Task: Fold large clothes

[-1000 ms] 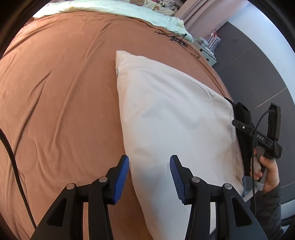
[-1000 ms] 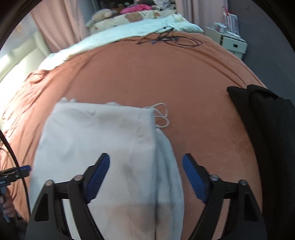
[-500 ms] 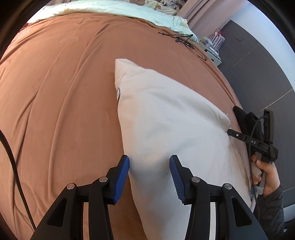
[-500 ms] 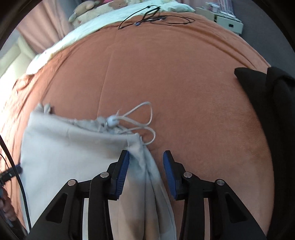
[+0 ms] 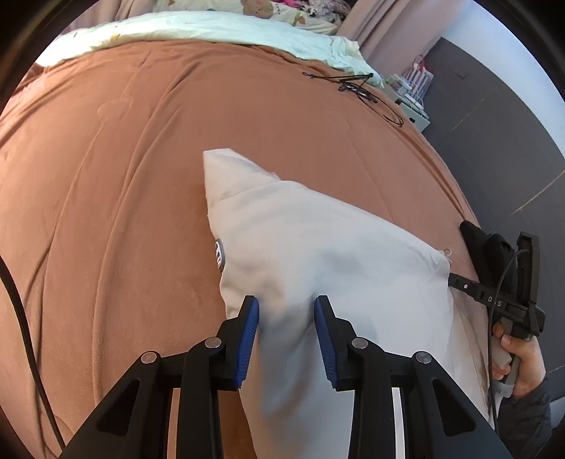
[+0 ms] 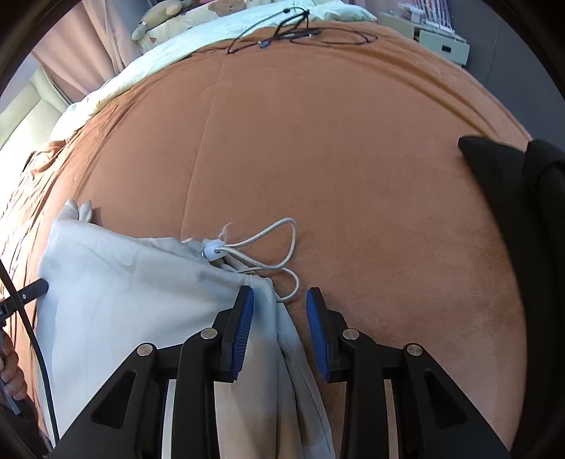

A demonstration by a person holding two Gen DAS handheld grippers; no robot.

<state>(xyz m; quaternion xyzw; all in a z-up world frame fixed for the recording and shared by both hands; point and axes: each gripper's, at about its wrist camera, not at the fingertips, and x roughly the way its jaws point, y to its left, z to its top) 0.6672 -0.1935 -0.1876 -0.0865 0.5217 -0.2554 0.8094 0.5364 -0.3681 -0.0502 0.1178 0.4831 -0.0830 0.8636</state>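
A pale grey-white garment (image 5: 317, 254) lies folded on the brown bedspread (image 5: 123, 176). It also shows in the right wrist view (image 6: 134, 300), with a white drawstring (image 6: 268, 254) and toggle at its hem. My left gripper (image 5: 286, 317) straddles a raised fold at the garment's near edge, jaws partly apart with cloth between them. My right gripper (image 6: 279, 310) straddles the hem corner beside the drawstring, jaws also partly apart. The right gripper also shows in the left wrist view (image 5: 455, 280), touching the garment's right corner.
A black garment (image 6: 522, 219) lies at the right edge of the bed. Black cables (image 6: 293, 35) lie at the far end near a pale green quilt (image 5: 212, 28). A white shelf unit (image 6: 441, 39) stands beyond the bed.
Both grippers have moved down onto the garment. The right jaws narrowed from wide open around the hem corner. The garment's left edge has lifted into a ridge between the left jaws.
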